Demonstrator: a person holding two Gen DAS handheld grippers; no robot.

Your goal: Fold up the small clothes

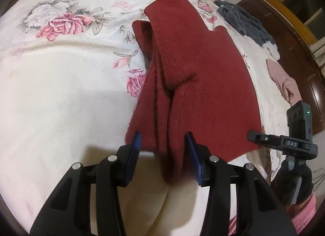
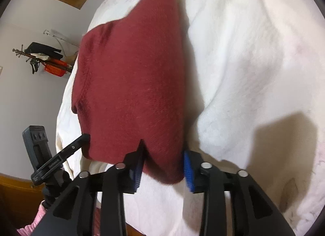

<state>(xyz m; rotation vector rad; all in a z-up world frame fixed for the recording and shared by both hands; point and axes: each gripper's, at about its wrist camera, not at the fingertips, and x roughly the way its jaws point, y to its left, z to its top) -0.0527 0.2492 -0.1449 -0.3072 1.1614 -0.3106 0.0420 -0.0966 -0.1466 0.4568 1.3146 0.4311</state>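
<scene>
fuzzy knit sweater [image 1: 203,85]; soft cloth bedspread [image 1: 61,93]

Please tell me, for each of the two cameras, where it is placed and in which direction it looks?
Left wrist view: sits on the left hand-held gripper, looking along its blue-padded fingers over the red knitted garment on the floral bedspread; a gloved hand shows at right.
Right wrist view: sits on the right hand-held gripper, looking along the same garment toward a wall; a pink sleeve shows at the lower left.
Shared: both see the garment, the bedspread and the other gripper at the frame's side.
</scene>
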